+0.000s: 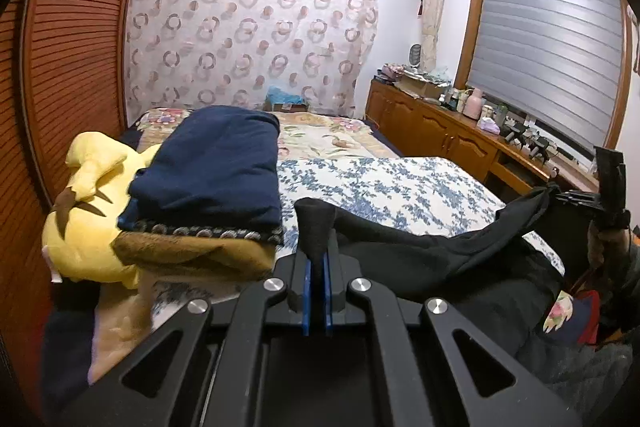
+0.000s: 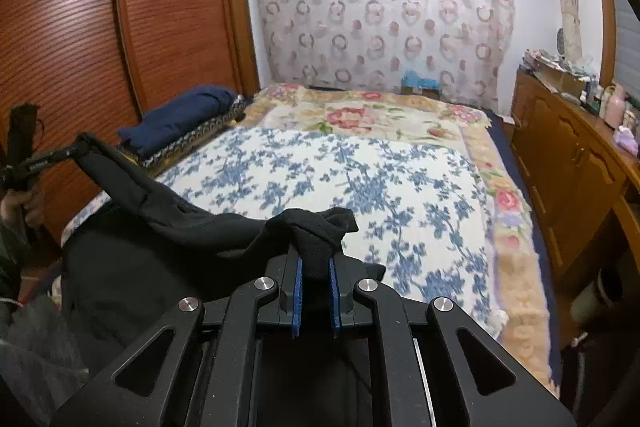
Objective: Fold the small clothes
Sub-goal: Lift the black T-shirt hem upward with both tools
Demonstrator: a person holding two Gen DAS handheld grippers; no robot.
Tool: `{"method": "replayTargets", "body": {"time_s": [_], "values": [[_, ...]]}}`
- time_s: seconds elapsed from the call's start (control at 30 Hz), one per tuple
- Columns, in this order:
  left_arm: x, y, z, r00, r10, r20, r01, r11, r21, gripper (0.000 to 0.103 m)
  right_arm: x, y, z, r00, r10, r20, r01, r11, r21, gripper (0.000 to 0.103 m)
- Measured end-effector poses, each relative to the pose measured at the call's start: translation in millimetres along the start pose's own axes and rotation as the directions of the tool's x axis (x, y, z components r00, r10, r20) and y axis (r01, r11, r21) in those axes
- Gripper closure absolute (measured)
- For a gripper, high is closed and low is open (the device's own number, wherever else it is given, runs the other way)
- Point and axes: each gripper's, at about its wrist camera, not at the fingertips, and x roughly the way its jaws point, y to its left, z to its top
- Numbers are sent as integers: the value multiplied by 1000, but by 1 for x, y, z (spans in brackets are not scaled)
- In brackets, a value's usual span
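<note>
A black garment point(image 1: 432, 251) hangs stretched between my two grippers above the near edge of the bed. My left gripper point(image 1: 317, 267) is shut on one bunched corner of it, which sticks up between the blue pads. My right gripper point(image 2: 316, 267) is shut on the other bunched corner point(image 2: 320, 227). The cloth point(image 2: 152, 211) sags between them over the blue floral sheet point(image 2: 360, 179). The right gripper shows at the right edge of the left wrist view point(image 1: 560, 191); the left gripper shows at the left edge of the right wrist view point(image 2: 86, 139).
A folded navy garment point(image 1: 216, 171) lies on a stack of blankets beside a yellow plush toy point(image 1: 84, 227) at the bed's left. A wooden wardrobe point(image 2: 120, 27) stands left. A cluttered wooden cabinet point(image 1: 440, 131) runs along the right under the window.
</note>
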Motion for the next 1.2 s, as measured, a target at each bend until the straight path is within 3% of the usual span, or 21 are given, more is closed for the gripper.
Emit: {"method": "replayTargets", "body": {"time_s": [0.2,0.37,0.6,0.77,0.83,1.0,1.2], "values": [[-8,2,-18,998,38,-53,-37,999,10,101,-12,12,-20,998,11,-55,-12,1000,-23,95],[-5,9,-31,996,30,-88,-31,999,-10,94,6,15,-52,989,9,-145,-11,1000,-7,94],[-14,20,-26,997,49,-56,-52,998,-44,71,27,10,-74,975,-10,-221,8,1000,-8,94],[-9,21,-18,996,74,-57,-75,997,-15,54,22,8,-71,977,-12,-215,9,1000,-13,85],[-2,22,-16,995,72,-68,-73,997,-11,48,19,8,-66,978,-23,-205,19,1000,-19,78],[21,24,-18,991,89,-103,-89,996,3,48,10,5,-55,984,-53,-172,48,998,-34,54],[53,28,-12,981,118,-156,-114,993,34,48,13,-3,-41,987,-62,-151,55,997,-47,48]]}}
